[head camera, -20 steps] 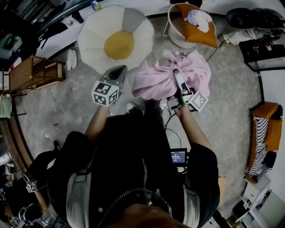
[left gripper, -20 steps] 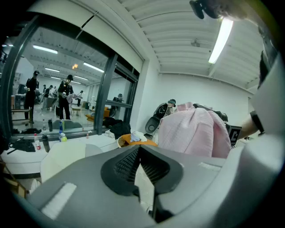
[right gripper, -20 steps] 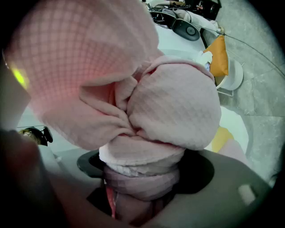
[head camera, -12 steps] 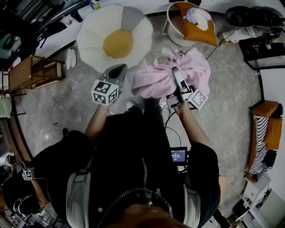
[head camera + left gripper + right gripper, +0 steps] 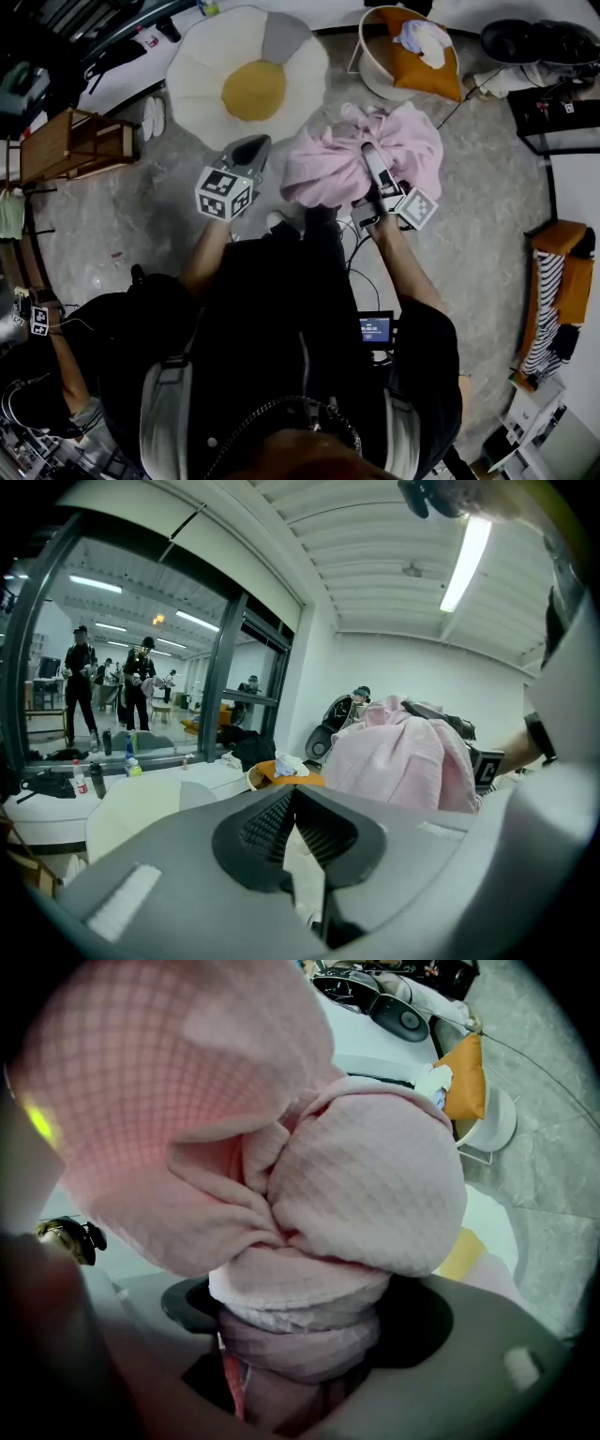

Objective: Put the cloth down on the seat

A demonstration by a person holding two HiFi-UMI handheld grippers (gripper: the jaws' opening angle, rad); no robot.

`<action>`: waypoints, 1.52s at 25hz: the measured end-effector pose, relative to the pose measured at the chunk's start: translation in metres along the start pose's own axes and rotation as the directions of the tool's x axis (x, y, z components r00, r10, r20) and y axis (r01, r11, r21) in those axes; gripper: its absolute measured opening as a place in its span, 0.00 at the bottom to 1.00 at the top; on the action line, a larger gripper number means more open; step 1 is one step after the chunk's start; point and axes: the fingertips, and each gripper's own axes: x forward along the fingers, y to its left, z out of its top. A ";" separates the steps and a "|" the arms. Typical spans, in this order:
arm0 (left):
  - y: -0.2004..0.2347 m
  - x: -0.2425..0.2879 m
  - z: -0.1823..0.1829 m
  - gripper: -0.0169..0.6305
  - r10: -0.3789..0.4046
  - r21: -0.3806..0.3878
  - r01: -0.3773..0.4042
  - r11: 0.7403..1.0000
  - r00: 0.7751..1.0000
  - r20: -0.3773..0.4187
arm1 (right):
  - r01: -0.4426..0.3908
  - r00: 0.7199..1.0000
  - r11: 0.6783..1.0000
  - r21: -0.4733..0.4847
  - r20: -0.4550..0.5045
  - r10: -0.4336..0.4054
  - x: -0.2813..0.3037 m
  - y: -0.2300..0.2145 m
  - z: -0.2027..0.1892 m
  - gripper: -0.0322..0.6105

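Observation:
A bunched pink cloth (image 5: 328, 169) hangs in the air in front of me, and it fills the right gripper view (image 5: 356, 1194). My right gripper (image 5: 367, 152) is shut on the cloth, folds of which are wedged between its jaws (image 5: 291, 1354). My left gripper (image 5: 251, 148) is to the left of the cloth, apart from it, shut with nothing in it (image 5: 295, 803). On the floor ahead lies a white flower-shaped cushion seat (image 5: 248, 80) with a yellow centre. A round white chair (image 5: 375, 75) with an orange cushion (image 5: 427, 66) stands further right.
A wooden rack (image 5: 70, 145) stands at the left. White slippers (image 5: 150, 117) lie by the flower cushion. Black cases (image 5: 553, 103) and cables sit at the right, with an orange striped seat (image 5: 553, 291) further right. Another person (image 5: 47, 375) crouches at the lower left.
Both grippers and the cloth are almost where they were. The person at the lower left has shifted.

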 end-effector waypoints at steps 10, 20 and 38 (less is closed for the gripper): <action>0.003 -0.009 -0.009 0.04 0.010 -0.012 -0.010 1.000 1.000 0.000 | 0.017 0.999 1.000 0.017 -0.027 -0.017 0.004 -0.008 -0.013 0.70; 0.011 -0.019 -0.006 0.04 0.021 -0.009 -0.021 1.000 1.000 0.022 | 0.019 0.999 1.000 0.001 -0.049 -0.018 0.017 -0.012 -0.027 0.70; 0.040 -0.039 -0.013 0.04 0.058 -0.027 -0.057 0.998 0.998 0.007 | 0.092 0.987 0.995 -0.023 -0.128 -0.094 0.038 -0.068 -0.053 0.71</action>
